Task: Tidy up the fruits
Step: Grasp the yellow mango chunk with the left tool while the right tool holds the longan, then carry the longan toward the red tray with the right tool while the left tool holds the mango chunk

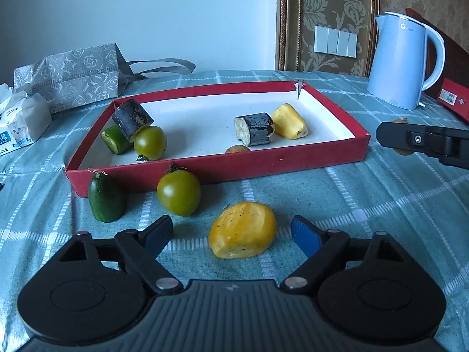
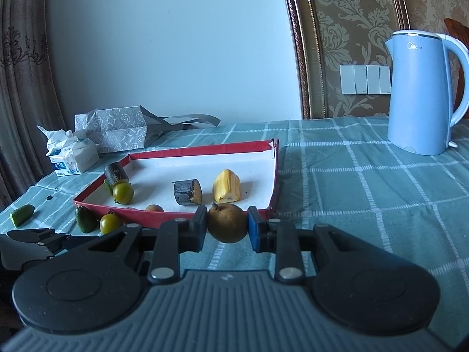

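A red tray (image 1: 217,167) with a white floor holds two dark cane pieces, a green tomato, a cucumber piece, a yellow fruit piece (image 1: 289,121) and a small brown fruit. On the cloth in front lie a cucumber piece (image 1: 106,198), a green tomato (image 1: 178,192) and a yellow fruit piece (image 1: 243,230). My left gripper (image 1: 233,233) is open, its fingers either side of that yellow piece. My right gripper (image 2: 226,228) is shut on a brown round fruit (image 2: 227,222) close to the tray's (image 2: 176,217) front wall.
A blue kettle (image 1: 403,61) stands at the back right, with a red box (image 1: 453,98) beside it. A grey patterned bag (image 1: 73,76) and a tissue pack (image 1: 20,123) lie at the back left. Another cucumber piece (image 2: 22,214) lies at the far left.
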Available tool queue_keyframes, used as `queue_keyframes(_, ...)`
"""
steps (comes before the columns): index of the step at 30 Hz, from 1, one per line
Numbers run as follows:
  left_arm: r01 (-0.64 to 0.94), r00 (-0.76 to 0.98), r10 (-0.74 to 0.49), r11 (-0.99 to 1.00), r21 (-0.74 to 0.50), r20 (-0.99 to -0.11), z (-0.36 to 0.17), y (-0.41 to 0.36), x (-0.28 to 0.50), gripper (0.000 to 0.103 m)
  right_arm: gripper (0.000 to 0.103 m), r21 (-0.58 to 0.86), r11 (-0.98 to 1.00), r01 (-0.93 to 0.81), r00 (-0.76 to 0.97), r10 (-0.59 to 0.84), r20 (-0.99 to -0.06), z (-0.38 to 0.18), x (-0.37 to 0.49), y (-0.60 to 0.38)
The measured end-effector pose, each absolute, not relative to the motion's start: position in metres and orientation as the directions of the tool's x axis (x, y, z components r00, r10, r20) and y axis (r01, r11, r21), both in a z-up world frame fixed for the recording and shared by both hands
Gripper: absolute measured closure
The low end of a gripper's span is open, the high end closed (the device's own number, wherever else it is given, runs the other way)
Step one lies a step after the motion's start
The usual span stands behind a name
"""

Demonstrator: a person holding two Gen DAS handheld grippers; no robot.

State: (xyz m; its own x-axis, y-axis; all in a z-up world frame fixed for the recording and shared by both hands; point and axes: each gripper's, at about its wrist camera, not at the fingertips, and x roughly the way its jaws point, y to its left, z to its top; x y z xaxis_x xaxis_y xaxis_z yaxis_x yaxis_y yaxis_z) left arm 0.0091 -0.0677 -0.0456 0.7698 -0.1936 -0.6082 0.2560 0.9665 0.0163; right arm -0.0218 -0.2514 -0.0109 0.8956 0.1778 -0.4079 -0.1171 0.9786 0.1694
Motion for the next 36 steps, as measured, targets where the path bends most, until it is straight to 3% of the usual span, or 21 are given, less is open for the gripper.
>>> queue_keyframes(7,0.275,0.772,-0.213,0.961,0.013,-0.599,-0.045,-0.070,0.007,0.024,0.076,0.170,0.979,-0.110,0.895,0.172,-0.413,-0.012,-0.021,-0.251)
queue_keyframes(20,0.288,0.786,-0.224,0.957,0.022,-0.576,-0.045,-0.071,0.001,0.061,0.076,0.173,0.981,-0.093,0.889,0.160,-0.429,-0.017,-0.016,-0.253)
queue_keyframes(36,0.268,0.811,-0.224,0.963,0.003,-0.540,-0.037,-0.058,-0.010,0.062,0.076,0.169,0.982,-0.083,0.889,0.149,-0.433,-0.021,-0.014,-0.255)
